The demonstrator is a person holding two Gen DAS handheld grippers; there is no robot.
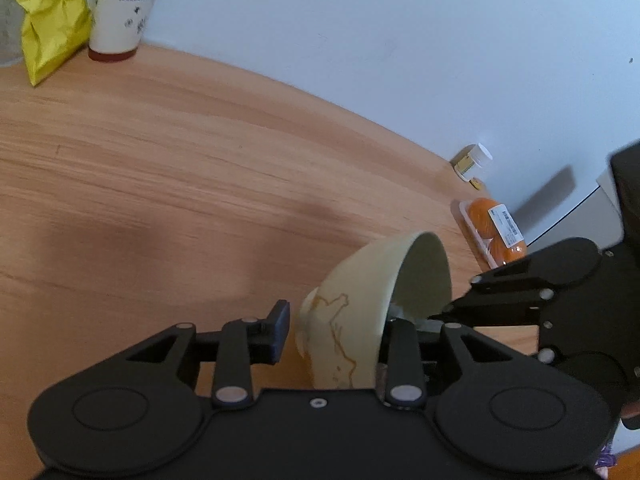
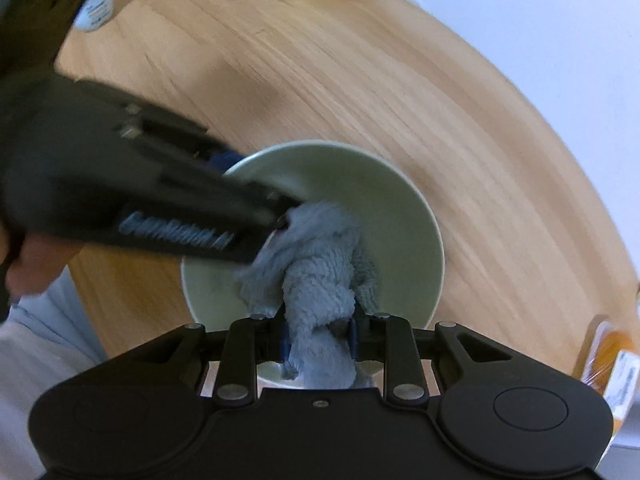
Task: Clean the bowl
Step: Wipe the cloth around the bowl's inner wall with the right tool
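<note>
A pale green bowl (image 1: 360, 280) with a brown drip down its outside is tipped on its side on the wooden table (image 1: 160, 184). My left gripper (image 1: 340, 332) straddles the bowl's wall. One finger is inside the rim, and the blue outer pad (image 1: 280, 330) stands a small gap off the bowl, so the jaws are open. In the right wrist view I look down into the bowl (image 2: 384, 216). My right gripper (image 2: 318, 338) is shut on a grey fluffy cloth (image 2: 320, 272), which is pushed against the bowl's inside. The left gripper's body (image 2: 140, 200) comes in blurred from the left.
A yellow bag (image 1: 52, 20) and a patterned cup (image 1: 124, 8) stand at the far left by the wall. A small white-capped bottle (image 1: 474, 162) and a pack of oranges (image 1: 494, 232) lie at the right. A person's hand (image 2: 24, 268) shows at the left.
</note>
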